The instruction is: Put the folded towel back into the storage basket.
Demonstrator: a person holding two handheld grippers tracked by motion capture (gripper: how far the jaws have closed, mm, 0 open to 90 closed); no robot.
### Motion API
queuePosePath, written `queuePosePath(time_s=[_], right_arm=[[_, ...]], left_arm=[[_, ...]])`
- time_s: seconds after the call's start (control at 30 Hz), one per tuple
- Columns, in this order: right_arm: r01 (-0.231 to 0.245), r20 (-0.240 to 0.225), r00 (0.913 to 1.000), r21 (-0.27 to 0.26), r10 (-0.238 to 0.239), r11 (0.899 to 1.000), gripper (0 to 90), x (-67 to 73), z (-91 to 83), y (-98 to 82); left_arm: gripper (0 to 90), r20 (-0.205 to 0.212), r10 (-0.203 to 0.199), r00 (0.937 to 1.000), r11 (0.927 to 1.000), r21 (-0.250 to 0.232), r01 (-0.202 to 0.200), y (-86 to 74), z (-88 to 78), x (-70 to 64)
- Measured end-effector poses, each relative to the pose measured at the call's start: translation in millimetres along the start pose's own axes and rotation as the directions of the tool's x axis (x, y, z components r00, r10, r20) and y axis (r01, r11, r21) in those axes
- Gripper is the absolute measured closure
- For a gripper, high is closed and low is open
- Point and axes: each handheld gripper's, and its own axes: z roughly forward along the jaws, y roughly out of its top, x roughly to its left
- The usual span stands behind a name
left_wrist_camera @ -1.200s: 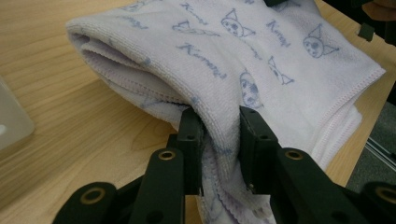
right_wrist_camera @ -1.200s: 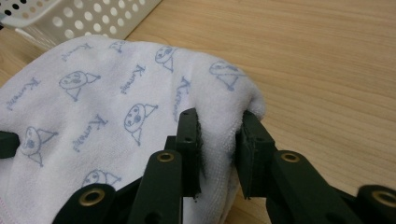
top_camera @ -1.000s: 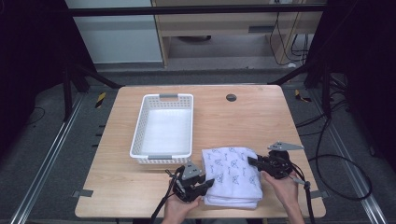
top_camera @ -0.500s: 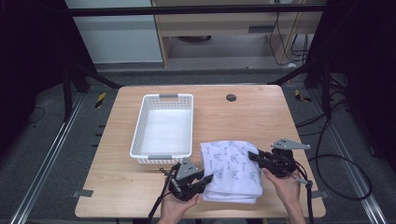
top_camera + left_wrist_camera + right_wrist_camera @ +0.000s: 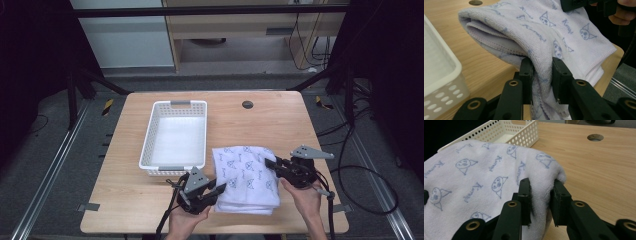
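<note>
Towel (image 5: 247, 177), folded, sits front-right on counter (image 5: 125, 210), just right of basket (image 5: 176, 135). Left tongs (image 5: 220, 189) pinching its near-left edge, right tongs (image 5: 267, 162) pinching right edge. Risk imo: uneven lift, layers slip, fold flops open. Gripper views show pinched layers; high view shows basket clearance.

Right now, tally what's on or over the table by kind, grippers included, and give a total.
Folded towel: 1
White basket: 1
Grippers: 2, the left gripper and the right gripper, each clamped on the towel
Total: 4
</note>
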Motion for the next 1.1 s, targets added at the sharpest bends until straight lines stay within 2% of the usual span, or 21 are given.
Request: queuePosePath(time_s=[0.27,0.63,0.97,1.1], right_arm=[[0.016,-0.001,0.9999,-0.026,-0.016,1.0,72.6,4.9,0.5,9.5],[0.045,0.007,0.999,-0.067,-0.045,0.997,72.6,17.0,1.0,31.1],[0.053,0.01,0.9986,-0.094,-0.053,0.994,72.6,24.7,8.9,46.1],[0.065,0.01,0.9979,-0.107,-0.064,0.992,72.5,30.7,15.4,56.7]], left_arm=[[72.1,-0.011,-0.008,0.9999,0.9997,-0.025,0.008,6.0,-7.6,4.3],[72.1,-0.031,0.005,0.9995,0.9982,-0.06,-0.007,17.3,-20.7,10.1],[72.2,-0.048,0.002,0.9988,0.996,-0.09,-0.006,26.8,-32.5,23.7],[72.2,-0.059,-0.015,0.9982,0.9938,-0.111,0.009,29.9,-39.3,31.9]])
